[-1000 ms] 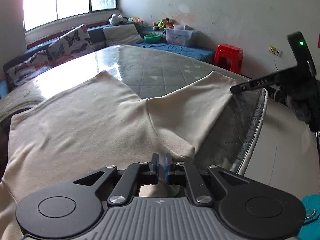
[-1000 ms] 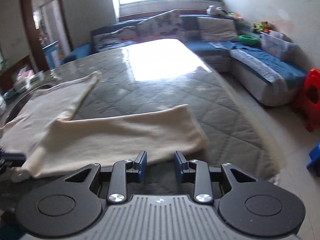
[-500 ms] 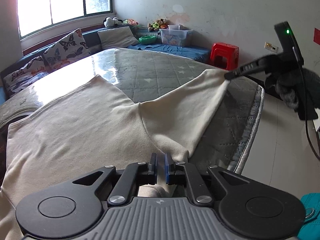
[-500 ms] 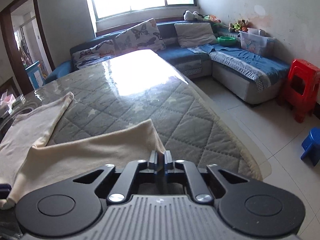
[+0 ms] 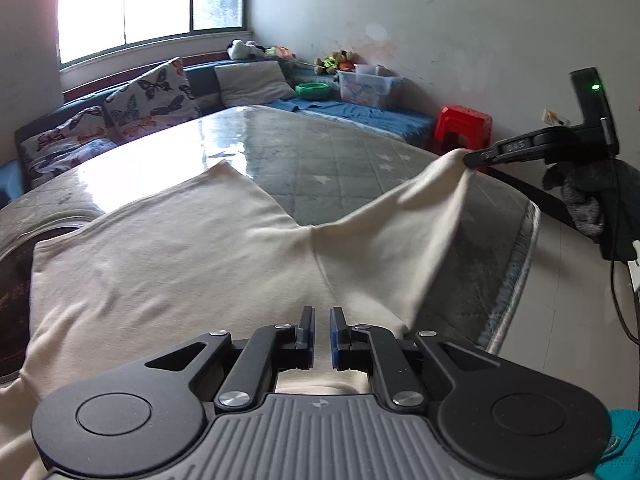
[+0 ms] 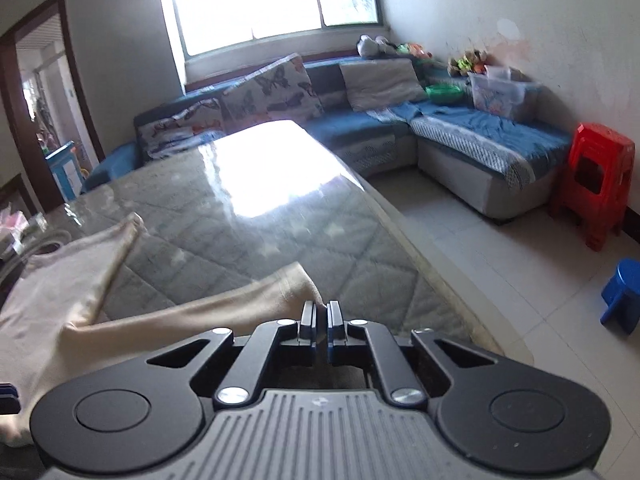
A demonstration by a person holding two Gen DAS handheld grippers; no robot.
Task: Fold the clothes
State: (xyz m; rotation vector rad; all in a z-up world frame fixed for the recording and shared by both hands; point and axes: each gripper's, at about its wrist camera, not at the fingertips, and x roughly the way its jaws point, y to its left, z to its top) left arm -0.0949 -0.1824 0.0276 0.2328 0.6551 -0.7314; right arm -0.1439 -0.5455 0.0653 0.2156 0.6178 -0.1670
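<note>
Left wrist view: the left gripper [image 5: 321, 334] pinches the cream garment [image 5: 168, 264] spread on the worktop [image 5: 360, 160]. Right wrist view: the right gripper [image 6: 320, 320] is clamped on a lifted corner of the garment [image 6: 224, 304].

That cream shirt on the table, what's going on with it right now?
A person is folding it with a handheld gripper in each hand. The right gripper is shut on the end of one sleeve, holding it raised off the quilted table cover. The left gripper is shut on the cream shirt near its edge. The other sleeve lies flat; no fold is finished.
</note>
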